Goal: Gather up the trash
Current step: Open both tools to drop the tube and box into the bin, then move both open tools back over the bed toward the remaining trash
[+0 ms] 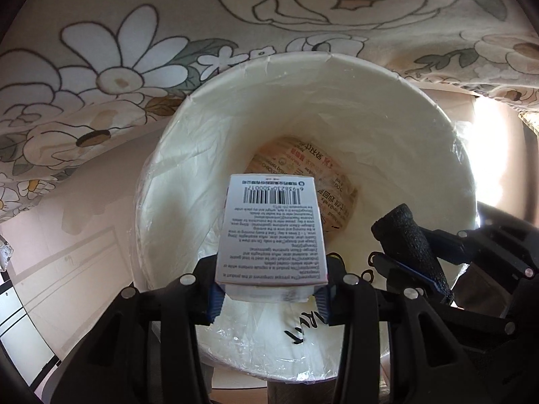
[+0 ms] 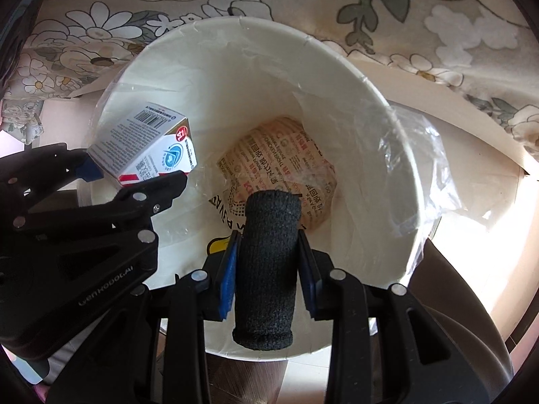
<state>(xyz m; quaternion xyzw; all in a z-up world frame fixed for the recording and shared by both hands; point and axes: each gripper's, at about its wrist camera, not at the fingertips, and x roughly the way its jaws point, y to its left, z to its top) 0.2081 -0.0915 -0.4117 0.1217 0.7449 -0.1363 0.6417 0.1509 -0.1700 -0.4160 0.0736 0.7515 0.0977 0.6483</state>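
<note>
Both hands hang over the white round bin lined with clear plastic [image 2: 387,128], beside a flower-print bedsheet [image 1: 134,50]. The left gripper [image 1: 269,298] has its jaws clamped on a small white printed cardboard box [image 1: 271,229]; the right gripper [image 2: 267,269] pinches a black knitted fabric tube [image 2: 267,269]. A crumpled printed paper wrapper [image 2: 286,165] already lies at the bottom; dropping both held pieces seems all that remains here.
</note>
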